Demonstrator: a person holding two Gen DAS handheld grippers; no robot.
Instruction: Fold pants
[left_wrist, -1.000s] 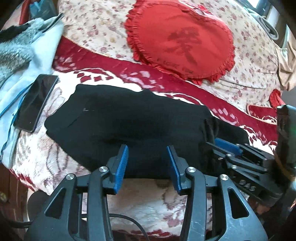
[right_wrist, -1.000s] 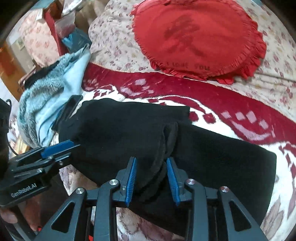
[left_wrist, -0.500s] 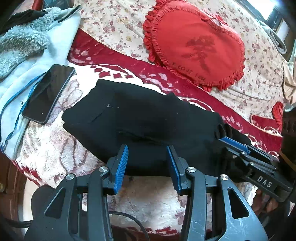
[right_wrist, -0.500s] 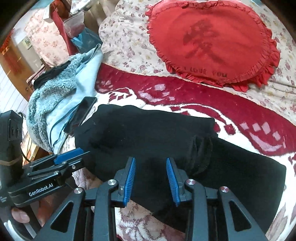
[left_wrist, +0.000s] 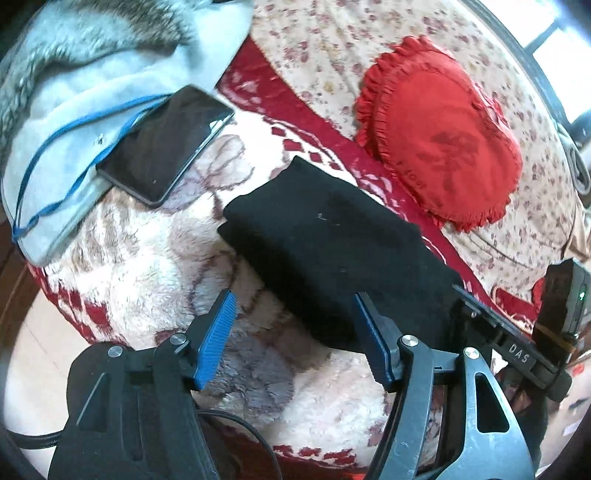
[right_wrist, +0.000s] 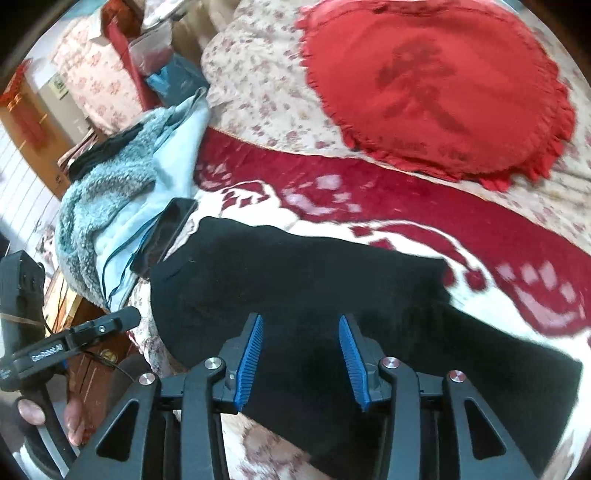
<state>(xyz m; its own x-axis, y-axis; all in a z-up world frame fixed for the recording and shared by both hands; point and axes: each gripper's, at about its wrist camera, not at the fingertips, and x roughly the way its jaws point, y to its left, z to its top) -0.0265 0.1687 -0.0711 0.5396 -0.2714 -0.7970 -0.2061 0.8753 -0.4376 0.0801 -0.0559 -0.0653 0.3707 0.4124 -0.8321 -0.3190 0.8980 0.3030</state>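
**Black pants lying folded on the bed**

The black pants (left_wrist: 332, 251) lay flat on the cream-and-red blanket (left_wrist: 155, 258), folded over into a layered, oblong bundle, one thinner part extending past the doubled section (right_wrist: 509, 369) toward the bed's edge.

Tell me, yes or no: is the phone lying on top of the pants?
No. In the left wrist view the phone lies partly on the pale blue cloth, apart from the pants.

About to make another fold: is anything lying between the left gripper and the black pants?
Nothing visible. The left gripper is open just short of the black pants, with only bare blanket between. The phone lies off to the side.
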